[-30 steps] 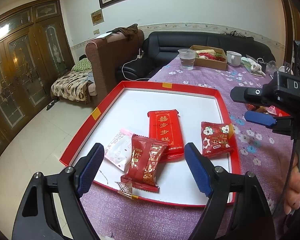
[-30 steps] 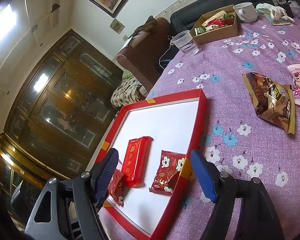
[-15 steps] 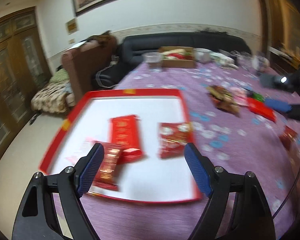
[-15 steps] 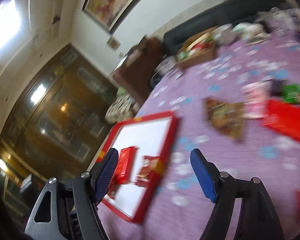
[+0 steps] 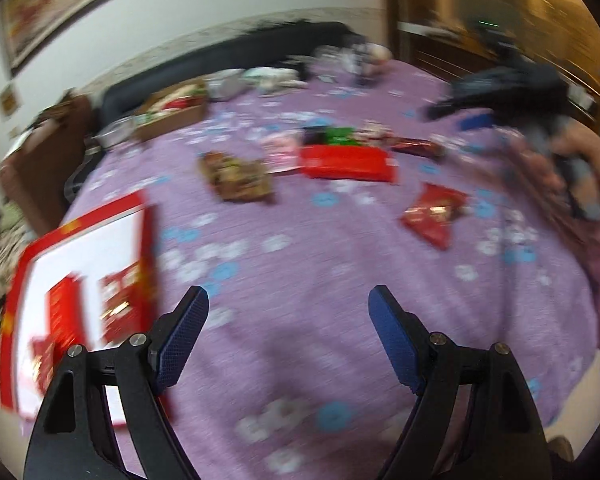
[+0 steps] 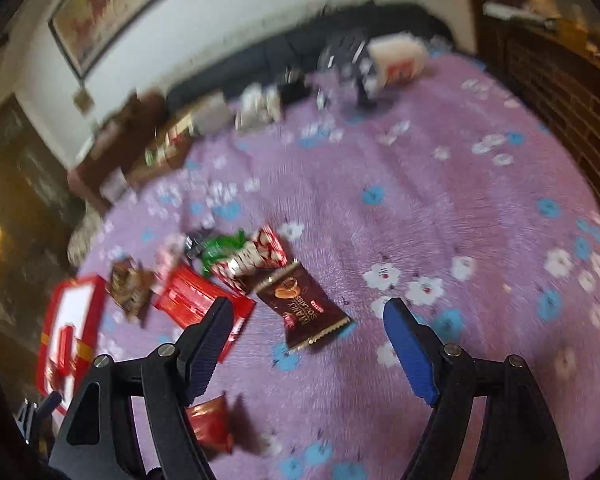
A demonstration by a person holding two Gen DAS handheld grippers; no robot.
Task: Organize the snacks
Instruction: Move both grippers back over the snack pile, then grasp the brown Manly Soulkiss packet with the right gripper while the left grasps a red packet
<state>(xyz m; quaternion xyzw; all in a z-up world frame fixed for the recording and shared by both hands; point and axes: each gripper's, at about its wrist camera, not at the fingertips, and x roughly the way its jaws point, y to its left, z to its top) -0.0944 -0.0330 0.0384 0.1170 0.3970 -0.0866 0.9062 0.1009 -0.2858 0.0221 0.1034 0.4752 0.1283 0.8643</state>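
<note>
Over the purple cloth (image 6: 440, 184), right gripper (image 6: 308, 332) spread wide, empty, near brown packet (image 6: 300, 304); left gripper (image 5: 288, 328) spread too; blurred frames risk a misaimed pinch.

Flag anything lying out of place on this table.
Several snack packets lie loose on the purple tablecloth outside the red tray: a brown cookie packet, a long red packet and a small red one. Nothing looks spilled; blur hides finer detail.
</note>
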